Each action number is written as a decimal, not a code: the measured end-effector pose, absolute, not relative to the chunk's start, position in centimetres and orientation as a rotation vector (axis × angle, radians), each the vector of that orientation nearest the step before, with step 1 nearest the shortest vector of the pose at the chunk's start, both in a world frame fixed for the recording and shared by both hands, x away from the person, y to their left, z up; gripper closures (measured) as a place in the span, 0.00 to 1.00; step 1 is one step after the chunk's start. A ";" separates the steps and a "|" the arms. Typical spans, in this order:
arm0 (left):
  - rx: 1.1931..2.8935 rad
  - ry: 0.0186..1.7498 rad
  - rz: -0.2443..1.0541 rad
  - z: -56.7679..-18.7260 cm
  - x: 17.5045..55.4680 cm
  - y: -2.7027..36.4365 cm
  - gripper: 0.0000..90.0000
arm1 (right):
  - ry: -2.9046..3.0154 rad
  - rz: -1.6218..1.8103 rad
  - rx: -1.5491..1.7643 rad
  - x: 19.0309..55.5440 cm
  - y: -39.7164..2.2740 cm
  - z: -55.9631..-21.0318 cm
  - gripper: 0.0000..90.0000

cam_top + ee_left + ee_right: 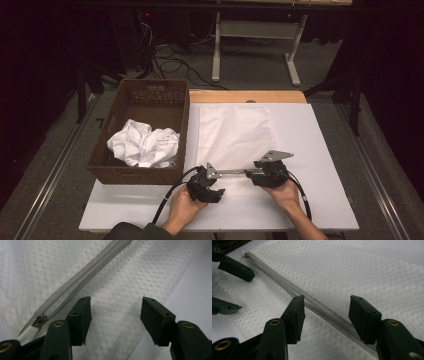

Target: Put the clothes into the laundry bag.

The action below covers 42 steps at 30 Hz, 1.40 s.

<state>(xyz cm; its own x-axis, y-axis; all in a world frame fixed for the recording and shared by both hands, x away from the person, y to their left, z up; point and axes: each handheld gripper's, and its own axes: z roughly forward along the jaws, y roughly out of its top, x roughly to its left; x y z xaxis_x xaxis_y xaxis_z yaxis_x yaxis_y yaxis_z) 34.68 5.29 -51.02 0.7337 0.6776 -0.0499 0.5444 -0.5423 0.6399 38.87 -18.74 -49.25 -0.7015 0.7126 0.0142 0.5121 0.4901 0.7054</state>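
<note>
A white mesh bag (pixel 235 135) lies flat on the white worktop (pixel 325 150), just right of a brown wicker basket (pixel 145 100) holding crumpled white cloth (pixel 142 142). Both tongs hang over the bag's near edge. The left tongs (pixel 116 312) are spread over the mesh, gripping nothing, with the grey zipper (pixel 82 277) and its pull (pixel 40 320) just beside one jaw. The right tongs (pixel 327 315) are spread wide, straddling the zipper without pinching it.
</note>
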 end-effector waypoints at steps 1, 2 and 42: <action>2.286 0.916 0.269 -51.0 34.7 5.3 0.46 | 2.462 1.020 1.028 39.0 -18.5 -49.3 0.53; 2.290 0.913 0.270 -51.0 34.7 5.3 0.46 | 2.471 1.015 1.017 39.1 -18.2 -49.4 0.53; 2.283 0.891 0.284 -51.2 34.5 5.3 0.44 | 2.586 0.874 0.862 41.5 -14.4 -50.6 0.85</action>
<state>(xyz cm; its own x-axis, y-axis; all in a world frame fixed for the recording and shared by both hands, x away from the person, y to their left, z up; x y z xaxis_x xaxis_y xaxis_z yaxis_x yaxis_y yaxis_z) 34.46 5.35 -51.23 0.7441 0.6671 -0.0356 0.5231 -0.5487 0.6521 41.51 -14.45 -50.63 -0.7837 0.6174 -0.0682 0.4495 0.6394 0.6238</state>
